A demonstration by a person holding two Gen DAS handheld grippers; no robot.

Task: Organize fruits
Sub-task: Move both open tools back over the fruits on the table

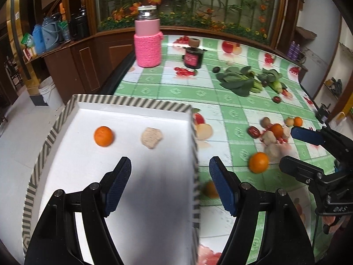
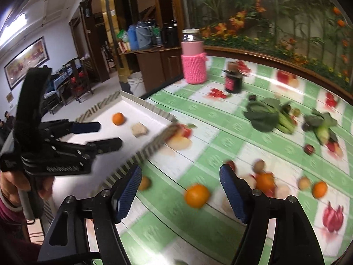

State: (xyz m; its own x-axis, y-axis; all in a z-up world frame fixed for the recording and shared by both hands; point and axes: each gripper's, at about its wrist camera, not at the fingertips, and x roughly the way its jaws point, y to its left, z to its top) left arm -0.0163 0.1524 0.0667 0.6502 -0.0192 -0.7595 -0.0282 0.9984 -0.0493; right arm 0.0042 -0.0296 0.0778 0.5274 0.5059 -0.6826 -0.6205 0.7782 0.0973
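Observation:
A white tray with a striped rim [image 1: 132, 105] [image 2: 154, 142] lies at the table's left. In it sit an orange [image 1: 103, 136] [image 2: 118, 118] and a beige ginger piece [image 1: 151, 137] [image 2: 139, 129]. My left gripper [image 1: 169, 176] is open and empty, over the tray's right rim; it also shows in the right wrist view [image 2: 106, 135]. My right gripper [image 2: 181, 187] is open and empty, just short of a loose orange [image 2: 197, 195] [image 1: 258, 162] on the tablecloth; it also shows in the left wrist view [image 1: 295, 148]. More oranges [image 2: 264, 181] [image 2: 319, 189], a red date [image 1: 253, 131] and small fruits lie beyond.
A pink flask [image 1: 147, 38] [image 2: 194, 59] and a dark jar [image 1: 193, 56] [image 2: 233, 81] stand at the far side. Leafy greens [image 1: 238, 80] [image 2: 264, 114] lie mid-table. The table's left edge runs behind the tray; a white bucket [image 1: 49, 92] stands on the floor.

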